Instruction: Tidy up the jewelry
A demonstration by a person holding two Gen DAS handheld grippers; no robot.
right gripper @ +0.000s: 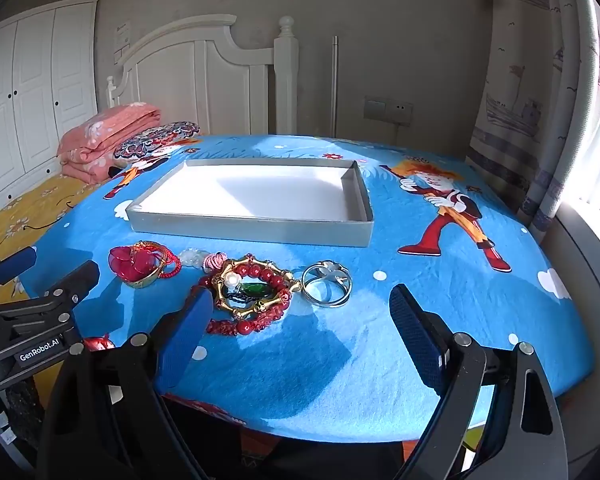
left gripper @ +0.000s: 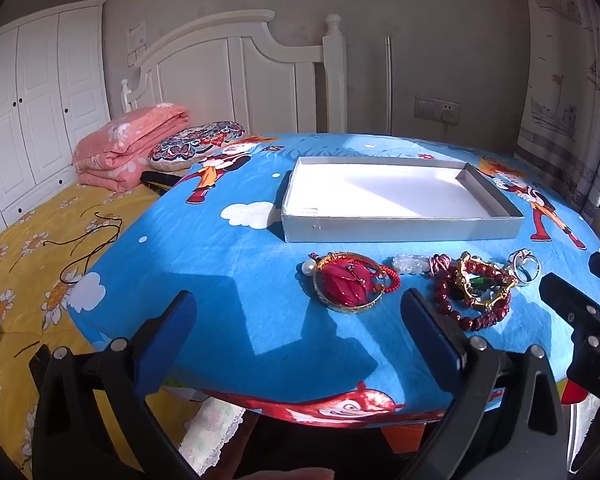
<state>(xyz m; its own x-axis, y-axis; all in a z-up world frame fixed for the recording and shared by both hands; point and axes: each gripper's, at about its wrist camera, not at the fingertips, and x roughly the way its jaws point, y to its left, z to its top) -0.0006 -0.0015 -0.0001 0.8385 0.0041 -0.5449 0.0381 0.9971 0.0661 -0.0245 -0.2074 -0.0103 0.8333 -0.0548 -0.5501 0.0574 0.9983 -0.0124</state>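
Observation:
A row of jewelry lies on the blue cartoon tablecloth [left gripper: 228,280] in front of a shallow grey box [left gripper: 400,230] with a white, bare floor. From the left: a gold bangle with red pieces [left gripper: 350,286], a pale carved pendant [left gripper: 411,264], a gold bamboo-style bangle with red beads [left gripper: 482,290], a silver bracelet [left gripper: 524,266]. My left gripper [left gripper: 298,332] hangs open near the table's front edge, with nothing between its fingers. In the right wrist view my right gripper [right gripper: 300,330] is open too, just short of the bead bangle [right gripper: 256,292] and silver bracelet [right gripper: 327,283].
A bed with a yellow flowered sheet [left gripper: 28,264] lies left of the table, bearing a folded pink quilt [left gripper: 128,148], a patterned cushion [left gripper: 196,144] and a dark cord [left gripper: 88,240]. White headboard [left gripper: 240,76], wardrobe [left gripper: 28,112] and a curtain [right gripper: 540,100] at right ring the table.

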